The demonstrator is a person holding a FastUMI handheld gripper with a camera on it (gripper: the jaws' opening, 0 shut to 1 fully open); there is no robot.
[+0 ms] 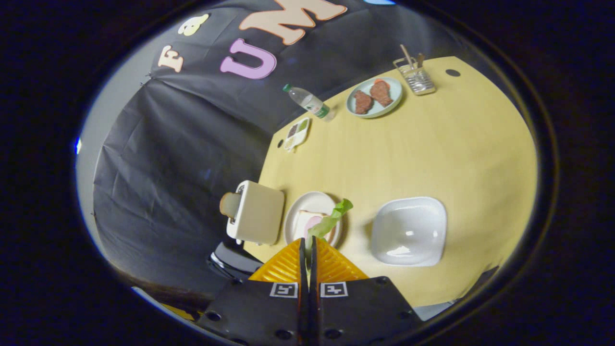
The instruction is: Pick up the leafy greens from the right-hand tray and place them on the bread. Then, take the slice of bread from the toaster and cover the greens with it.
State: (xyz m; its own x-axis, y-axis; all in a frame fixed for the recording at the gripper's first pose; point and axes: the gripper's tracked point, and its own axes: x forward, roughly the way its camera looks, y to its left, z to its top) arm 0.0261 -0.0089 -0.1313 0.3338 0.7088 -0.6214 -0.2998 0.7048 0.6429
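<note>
My gripper (307,242) is shut on a green leafy piece (332,218), which sticks out ahead of the yellow fingers (288,264). The leaf hangs over a round white plate (301,204) that holds a slice of bread with a pink slice on it (310,223). Left of the plate stands a cream toaster (257,216) with a slice of bread (230,204) poking out of its slot. To the right of the plate sits a square white tray (408,230), bare inside.
Farther across the yellow table (432,144) are a light blue plate with two meat pieces (374,97), a lying water bottle (310,102), a small divided dish (296,133) and a clear holder with utensils (415,77). A black chair (233,262) is below the toaster.
</note>
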